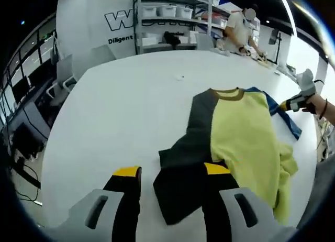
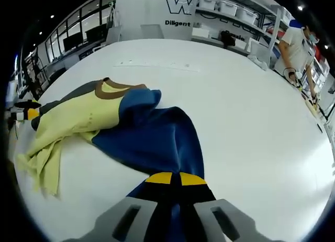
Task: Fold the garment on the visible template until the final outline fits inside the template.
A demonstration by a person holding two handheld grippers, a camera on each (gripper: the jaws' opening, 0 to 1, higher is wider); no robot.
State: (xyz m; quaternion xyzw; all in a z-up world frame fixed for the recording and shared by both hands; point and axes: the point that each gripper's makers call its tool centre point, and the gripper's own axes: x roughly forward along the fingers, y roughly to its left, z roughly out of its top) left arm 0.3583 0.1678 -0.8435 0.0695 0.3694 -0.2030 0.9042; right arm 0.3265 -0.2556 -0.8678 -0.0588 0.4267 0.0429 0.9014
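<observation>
A shirt lies on the white table [image 1: 131, 111]. It has a yellow body [image 1: 243, 132], a brown collar [image 1: 229, 94], a dark grey sleeve [image 1: 183, 189] and a blue sleeve [image 2: 152, 137]. My left gripper [image 1: 171, 170] is open just above the dark sleeve's end, with cloth lying between and under its jaws. My right gripper [image 2: 176, 178] is shut on the blue sleeve, whose cloth runs up between its yellow-tipped jaws. In the left gripper view the right gripper [image 1: 289, 103] sits at the blue sleeve's [image 1: 285, 119] far end. The left gripper [image 2: 25, 114] shows at the shirt's other side in the right gripper view.
Bare white tabletop [image 2: 246, 111] stretches beyond the shirt. A person [image 1: 238, 30] works at the table's far end near shelves with white bins [image 1: 167, 11]. Chairs and desks [image 1: 63, 77] stand off the table's left edge.
</observation>
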